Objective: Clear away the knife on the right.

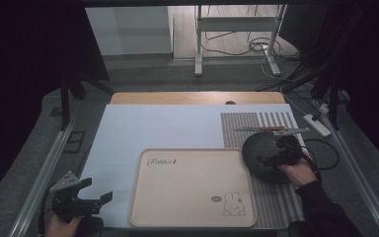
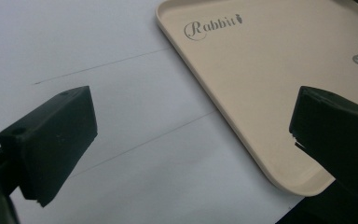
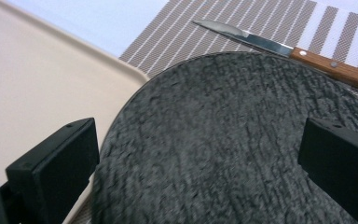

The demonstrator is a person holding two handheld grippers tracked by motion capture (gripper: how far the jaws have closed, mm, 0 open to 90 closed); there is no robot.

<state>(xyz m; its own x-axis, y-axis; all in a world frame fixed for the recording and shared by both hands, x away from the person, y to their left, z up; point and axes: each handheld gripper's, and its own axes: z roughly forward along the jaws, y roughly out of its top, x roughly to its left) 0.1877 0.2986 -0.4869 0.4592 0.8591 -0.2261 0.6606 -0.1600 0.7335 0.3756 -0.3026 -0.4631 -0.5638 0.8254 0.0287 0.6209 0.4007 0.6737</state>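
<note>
From above, the beige rabbit tray [image 1: 192, 187] sits mid-table beside the dark round plate [image 1: 264, 153] on the striped placemat [image 1: 276, 197], where the right gripper [image 3: 200, 168] hovers jaws wide, its view revealing a wooden-handled knife [image 3: 279, 49], while the left gripper [image 1: 86, 197] gapes empty.

dark textured plate [image 1: 265, 153] flat on striped placemat [image 1: 276, 197].

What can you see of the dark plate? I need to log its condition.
The dark plate is round, charcoal-black with a rough, stone-like textured surface and nothing on it. It lies flat on the striped placemat, right of the beige tray, just before the wooden-handled knife. The right hand-held gripper hovers over it, jaws open.
</note>
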